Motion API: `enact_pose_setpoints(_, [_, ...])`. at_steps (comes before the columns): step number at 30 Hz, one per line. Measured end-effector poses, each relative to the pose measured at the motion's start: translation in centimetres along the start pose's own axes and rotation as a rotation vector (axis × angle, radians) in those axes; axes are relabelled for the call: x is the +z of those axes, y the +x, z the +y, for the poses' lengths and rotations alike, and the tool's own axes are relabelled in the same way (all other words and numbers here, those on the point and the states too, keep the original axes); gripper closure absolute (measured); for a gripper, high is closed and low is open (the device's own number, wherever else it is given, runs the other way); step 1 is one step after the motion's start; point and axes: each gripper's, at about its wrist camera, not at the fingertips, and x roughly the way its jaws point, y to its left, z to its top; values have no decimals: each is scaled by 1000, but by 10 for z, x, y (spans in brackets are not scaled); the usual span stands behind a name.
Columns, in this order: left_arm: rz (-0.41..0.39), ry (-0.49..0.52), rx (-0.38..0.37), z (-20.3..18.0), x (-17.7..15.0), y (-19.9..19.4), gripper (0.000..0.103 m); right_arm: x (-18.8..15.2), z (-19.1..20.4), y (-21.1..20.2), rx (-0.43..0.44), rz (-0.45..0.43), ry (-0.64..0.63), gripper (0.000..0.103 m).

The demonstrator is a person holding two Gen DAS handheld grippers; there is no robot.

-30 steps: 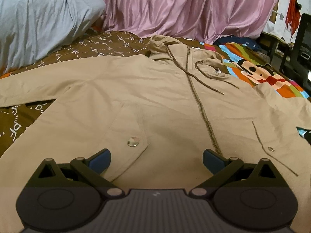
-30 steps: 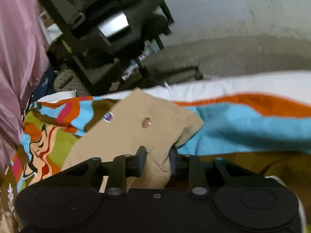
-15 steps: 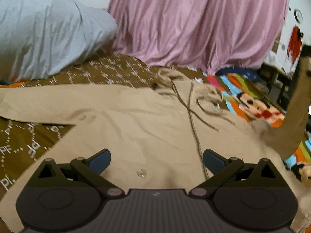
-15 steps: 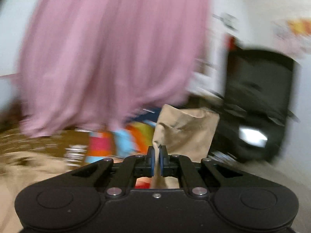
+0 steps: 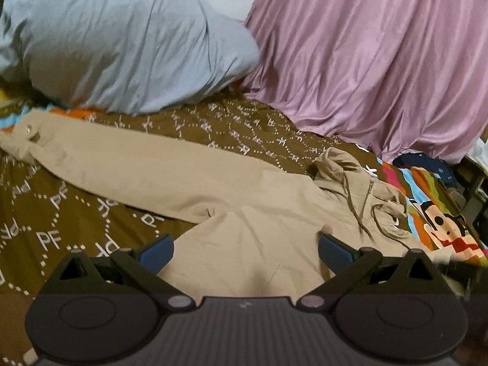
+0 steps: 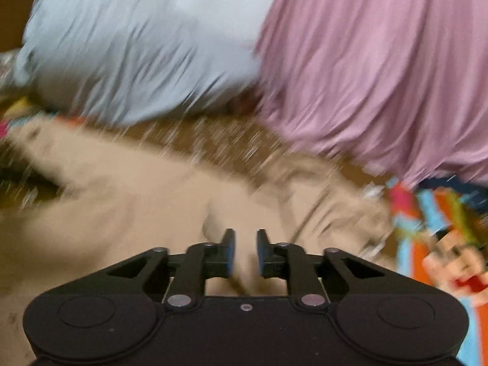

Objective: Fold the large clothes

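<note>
Two claws: both in view, one from each wrist camera, both over a bed.
Left claw: spread wide, blue-padded fingers far apart, nothing between them; it hangs over the body of the garment.
Right claw: parted by a narrow gap; tan cloth shows through the gap, but the view is blurred and I cannot tell whether the pads touch it.
Tan hooded zip-front jacket of thin cloth: lies flat on the bed, front up, hood toward the far side, dark drawstrings trailing across the chest.
Jacket sleeve: stretched out straight to the left, its cuff near the pale pillow.
Brown bedspread with white dotted letter print: under the jacket and sleeve.
Bright cartoon-print blanket: at the right, just beside the hood.
Large pale blue-grey pillow: at the far left of the bed.
Pink satin curtain: hangs behind, to the right of the pillow.
</note>
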Motion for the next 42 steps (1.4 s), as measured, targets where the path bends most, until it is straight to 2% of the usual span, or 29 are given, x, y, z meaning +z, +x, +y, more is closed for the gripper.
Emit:
enact_pose_setpoints(2, [20, -14, -21, 2, -2, 6, 1, -10, 14, 0, 68, 34, -11, 68])
enact_pose_setpoints(4, [32, -16, -49, 3, -6, 11, 1, -27, 22, -13, 96, 32, -9, 38])
enact_pose_setpoints(6, [36, -3, -74, -1, -13, 19, 1, -34, 3, -35, 79, 10, 8, 23])
enact_pose_setpoints(7, [45, 7, -82, -6, -17, 23, 1, -37, -11, -42, 47, 3, 19, 20])
enact_pose_setpoints(10, [79, 44, -104, -18, -29, 39, 0, -52, -57, -53, -135, 18, 76, 18])
enact_pose_setpoints(12, [108, 82, -92, -26, -38, 49, 0, -57, -98, -43, -307, 42, 140, 18])
enact_pose_setpoints(14, [125, 118, -74, -30, -46, 53, 0, -65, -134, -27, -441, 52, 186, 18])
enact_pose_setpoints(16, [129, 160, -59, -34, -54, 54, 0, -74, -161, -7, -527, 73, 206, 18])
enact_pose_setpoints(19, [139, 198, -53, -37, -60, 53, 0, -92, -184, 34, -658, 143, 161, 18])
enact_pose_setpoints(21, [144, 210, -53, -37, -62, 53, 0, -106, -194, 54, -695, 211, 160, 19])
enact_pose_setpoints(23, [147, 216, -52, -38, -62, 53, 0, -125, -198, 69, -697, 295, 146, 20])
enact_pose_setpoints(24, [146, 214, -53, -38, -61, 52, 0, -134, -196, 73, -696, 305, 128, 20])
enact_pose_setpoints(27, [140, 201, -53, -34, -58, 49, 0, -132, -191, 64, -714, 292, 121, 22])
enact_pose_setpoints(30, [115, 158, -20, -27, -48, 43, 0, -126, -180, 36, -698, 236, 130, 20])
enact_pose_setpoints(32, [97, 119, 24, -20, -37, 38, 0, -122, -164, 16, -652, 211, 136, 14])
enact_pose_setpoints(34, [70, 75, 75, -7, -24, 31, 0, -120, -149, 4, -598, 225, 126, 8])
enact_pose_setpoints(37, [19, 9, 149, 19, -3, 16, 0, -128, -133, 13, -506, 369, 76, 6])
enact_pose_setpoints(40, [-34, -57, 226, 63, 24, -5, 0, -123, -128, 3, -486, 358, 105, 7])
enact_pose_setpoints(42, [-57, -97, 284, 98, 42, -13, 1, -113, -124, -17, -453, 316, 150, 6])
